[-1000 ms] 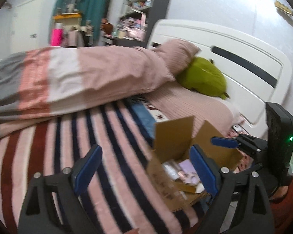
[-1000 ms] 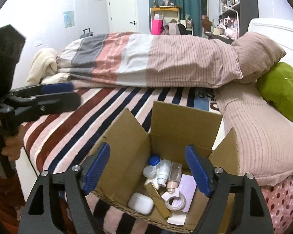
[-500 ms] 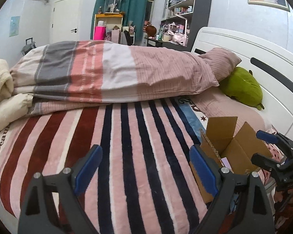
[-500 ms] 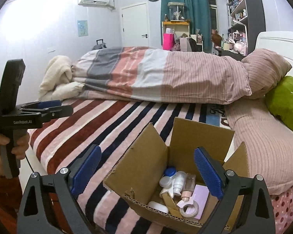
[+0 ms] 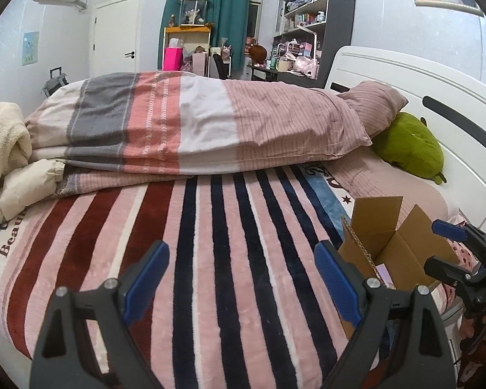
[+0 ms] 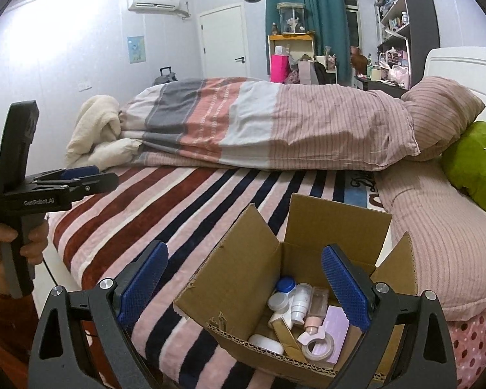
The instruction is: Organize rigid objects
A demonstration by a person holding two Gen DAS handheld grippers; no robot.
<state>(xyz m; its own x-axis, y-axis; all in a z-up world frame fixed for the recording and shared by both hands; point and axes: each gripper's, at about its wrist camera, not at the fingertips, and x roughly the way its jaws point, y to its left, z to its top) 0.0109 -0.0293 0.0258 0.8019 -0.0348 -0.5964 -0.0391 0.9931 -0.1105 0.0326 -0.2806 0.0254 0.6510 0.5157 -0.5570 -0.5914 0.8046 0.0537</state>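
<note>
- Right now my left tongs (image 5: 239, 282) hang wide open with nothing between them, above the striped blanket (image 5: 210, 259) of the bed; that stretch of blanket carries no loose items that I can see.
- At 4 o'clock in the left view sits the cardboard box (image 5: 392, 246), flaps up, at the bed's near edge beside the pink pillow (image 6: 437, 243).
- My right tongs (image 6: 244, 287) are also spread wide and empty, poised over the box's open mouth.
- Inside lie the rigid objects: a blue-capped jar (image 6: 285, 284), a white bottle (image 6: 299, 301), a pink-capped bottle (image 6: 316, 309), a white case (image 6: 267, 345), a tape roll (image 6: 319, 347) and a lilac flat box (image 6: 338, 329), jumbled and touching.
- I judge this fits either items gathered in already or items waiting to be taken out and arranged; I cannot say which.
- Whichever applies, I'd work straight down between the flaps, keep both pads clear of the cardboard, and take one item at a time, since they lean on each other.
- Readable writing: "GenRobot.AI" on the left tool's body in the right view; "Beau…" on the blanket edge at 9 o'clock in the left view. Bottle labels are too small to read.
</note>
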